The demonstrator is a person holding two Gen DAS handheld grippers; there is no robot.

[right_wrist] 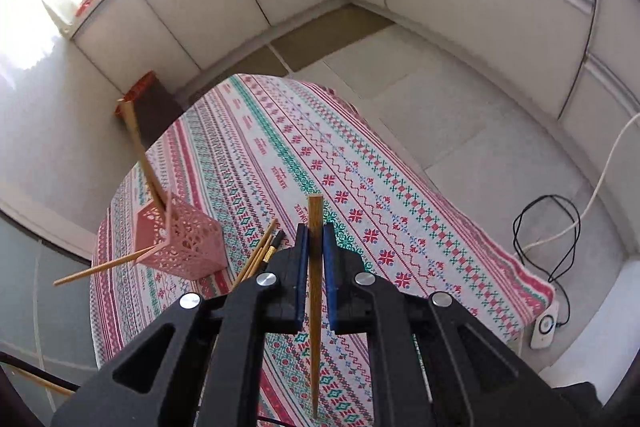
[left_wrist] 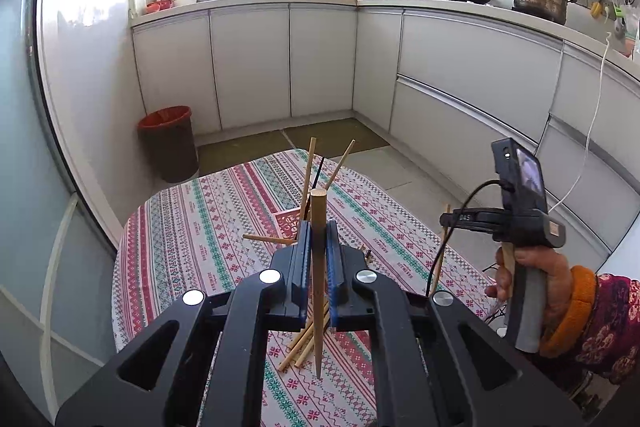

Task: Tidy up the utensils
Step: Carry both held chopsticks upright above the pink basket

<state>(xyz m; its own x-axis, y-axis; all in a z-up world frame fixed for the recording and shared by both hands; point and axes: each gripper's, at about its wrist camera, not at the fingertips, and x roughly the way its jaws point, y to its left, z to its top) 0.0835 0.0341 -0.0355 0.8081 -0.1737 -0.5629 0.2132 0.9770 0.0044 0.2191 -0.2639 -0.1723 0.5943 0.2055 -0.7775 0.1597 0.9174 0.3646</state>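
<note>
Chopsticks are being gathered here, and from the left wrist view the left gripper (left_wrist: 318, 259) is pinching one pale chopstick (left_wrist: 319, 267) about a third of the way down from its blunt end, jaws pressed tight on it, the pointed tip hanging just above the patterned worktop (left_wrist: 208, 227). It is looking light, stiff and smooth, so a hold near the thick end is probably serving best; nearer the taper it would likely be slipping. Loose chopsticks (left_wrist: 302, 345) are lying in a small pile under the jaws, and a pink holder (left_wrist: 288, 221) is standing beyond them with several sticks leaning out of it. To the right a hand (left_wrist: 528, 279) is carrying the other tool clear of the cloth

From the right wrist view the right gripper (right_wrist: 316, 259) is clamping a darker chopstick (right_wrist: 315, 299) by its upper part, jaws closed on it, well above the worktop (right_wrist: 360, 195). The pink holder (right_wrist: 180, 243) is sitting near the left edge of the cloth, a few sticks (right_wrist: 260, 255) lying just beside it. Open room is lying across the right half; the holder's closeness to the edge is calling for a gentle drop
</note>
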